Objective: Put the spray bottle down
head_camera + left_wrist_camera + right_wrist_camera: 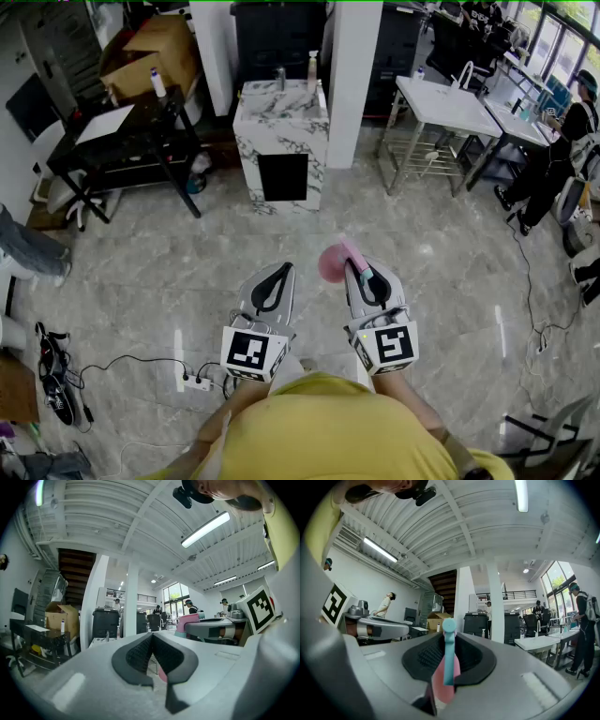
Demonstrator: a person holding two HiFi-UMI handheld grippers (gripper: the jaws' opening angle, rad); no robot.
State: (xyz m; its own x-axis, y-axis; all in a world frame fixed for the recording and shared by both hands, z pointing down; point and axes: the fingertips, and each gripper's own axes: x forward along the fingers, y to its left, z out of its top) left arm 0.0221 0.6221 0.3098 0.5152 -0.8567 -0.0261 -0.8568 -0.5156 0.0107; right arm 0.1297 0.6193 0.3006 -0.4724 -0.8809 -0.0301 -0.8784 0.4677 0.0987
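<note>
My right gripper [354,266] is shut on a pink spray bottle [332,263] with a teal head and holds it level above the floor. In the right gripper view the teal nozzle and trigger [448,649] stand up between the dark pads, and the pink body [443,682] hangs below. My left gripper [280,272] is beside it on the left, shut and empty; its pads [142,654] meet with nothing between them. The left gripper view also shows the pink spray bottle [186,620] at its right, in the right gripper [219,628].
A marble-patterned cabinet [281,122] stands straight ahead beside a white column [354,56]. A black table [122,141] is at the left and a white table [450,103] at the right, where a person [562,141] sits. A power strip with cable [192,382] lies on the tiled floor.
</note>
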